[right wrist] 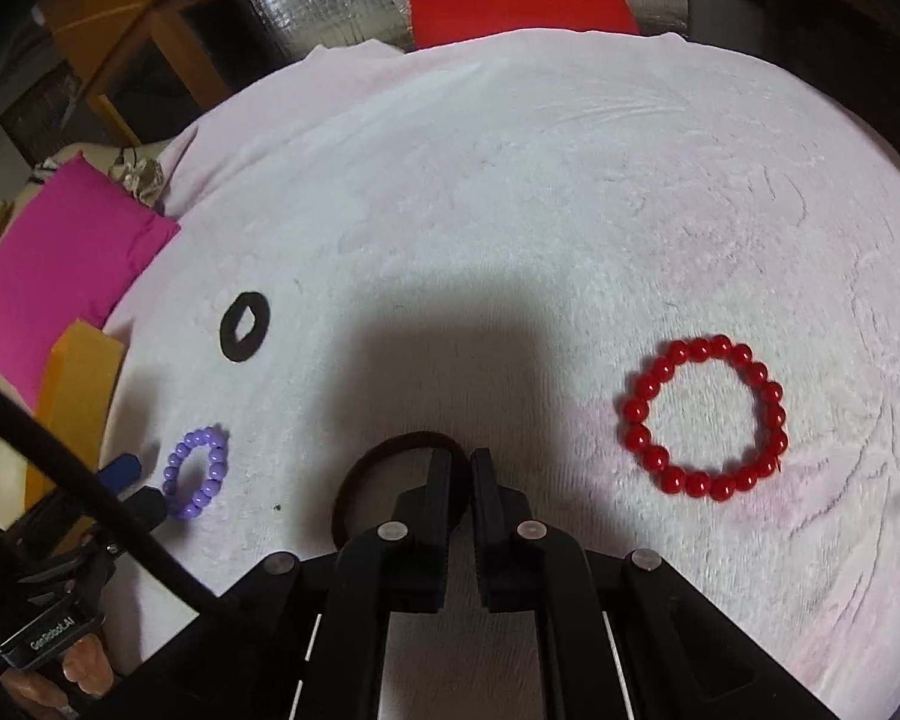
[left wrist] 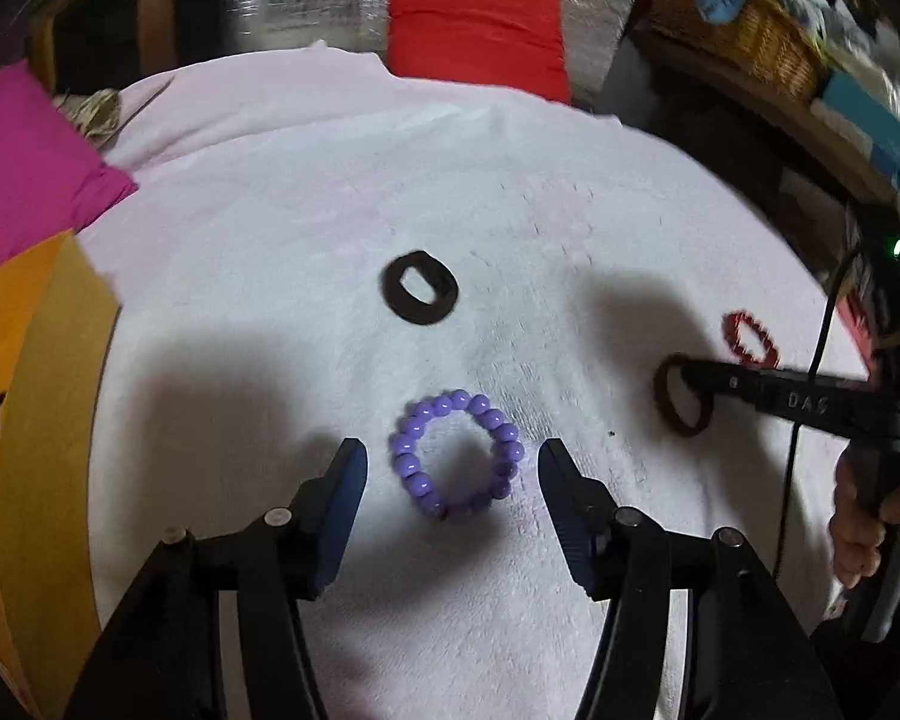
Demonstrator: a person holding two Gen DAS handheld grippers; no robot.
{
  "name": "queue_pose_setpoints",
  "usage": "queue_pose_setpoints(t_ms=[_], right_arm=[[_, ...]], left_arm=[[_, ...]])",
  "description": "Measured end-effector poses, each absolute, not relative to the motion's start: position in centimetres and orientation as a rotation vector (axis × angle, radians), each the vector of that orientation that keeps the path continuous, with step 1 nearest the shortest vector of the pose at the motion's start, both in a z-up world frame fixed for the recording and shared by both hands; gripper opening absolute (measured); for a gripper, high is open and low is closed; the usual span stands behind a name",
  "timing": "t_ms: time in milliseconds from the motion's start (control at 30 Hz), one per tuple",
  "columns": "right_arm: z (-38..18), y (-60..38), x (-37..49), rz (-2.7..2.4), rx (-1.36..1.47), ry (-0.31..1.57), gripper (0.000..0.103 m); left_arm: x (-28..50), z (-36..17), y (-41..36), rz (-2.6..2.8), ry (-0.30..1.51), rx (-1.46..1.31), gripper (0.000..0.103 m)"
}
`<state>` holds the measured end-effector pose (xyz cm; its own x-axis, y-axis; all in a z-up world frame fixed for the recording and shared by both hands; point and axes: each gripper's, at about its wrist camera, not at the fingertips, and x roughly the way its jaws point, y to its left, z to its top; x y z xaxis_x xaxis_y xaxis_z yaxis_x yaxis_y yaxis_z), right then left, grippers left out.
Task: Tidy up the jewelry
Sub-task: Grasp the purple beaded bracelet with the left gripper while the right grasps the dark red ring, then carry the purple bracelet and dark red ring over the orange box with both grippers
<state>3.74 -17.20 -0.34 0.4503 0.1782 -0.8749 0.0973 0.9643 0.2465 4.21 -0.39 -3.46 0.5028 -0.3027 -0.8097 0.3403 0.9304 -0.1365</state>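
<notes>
Nearest: right tongs (right wrist: 462, 462) clenched on the brown hair tie (right wrist: 354, 480) near the worktop's (right wrist: 510, 180) front edge; left tongs (left wrist: 453, 468) released, straddling the purple bead bracelet (left wrist: 456, 456). Farther: red bead bracelet (right wrist: 705, 417) toward the right edge, black hair tie (right wrist: 245, 327) toward the middle, both loose. Judged early: nothing visibly sorted, four pieces remain.

Bright overhead light on pale towel (left wrist: 510, 192); hard dark shadows, slight blur, fisheye-warped dim edges

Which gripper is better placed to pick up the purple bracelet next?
Left. The left gripper is open with the purple bracelet lying between its fingers, while the right gripper is shut on the brown hair tie.
</notes>
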Motion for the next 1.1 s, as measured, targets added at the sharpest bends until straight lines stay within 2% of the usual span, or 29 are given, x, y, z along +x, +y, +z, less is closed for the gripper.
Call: queue_pose_setpoints(t_ms=[267, 400, 533, 900, 1100], right_arm=[[-0.6, -16.8, 4.6, 0.066, 0.254, 1.111, 0.009], [-0.4, -16.9, 4.2, 0.075, 0.244, 1.098, 0.009], [0.0, -16.4, 3.9, 0.078, 0.204, 1.076, 0.007], [0.7, -16.1, 3.7, 0.086, 0.234, 1.041, 0.007], [-0.1, -16.1, 3.9, 0.074, 0.235, 1.068, 0.007]], left_arm=[[5.0, -4.8, -2.0, -0.395, 1.001, 0.082, 0.06], [4.7, -4.7, -2.2, -0.396, 0.987, 0.1, 0.024], [4.9, -4.4, -1.8, -0.4, 0.981, 0.059, 0.009], [4.7, -3.0, -0.2, -0.388, 0.937, 0.01, 0.009], [5.2, -4.0, -0.4, -0.355, 0.972, 0.051, 0.009]])
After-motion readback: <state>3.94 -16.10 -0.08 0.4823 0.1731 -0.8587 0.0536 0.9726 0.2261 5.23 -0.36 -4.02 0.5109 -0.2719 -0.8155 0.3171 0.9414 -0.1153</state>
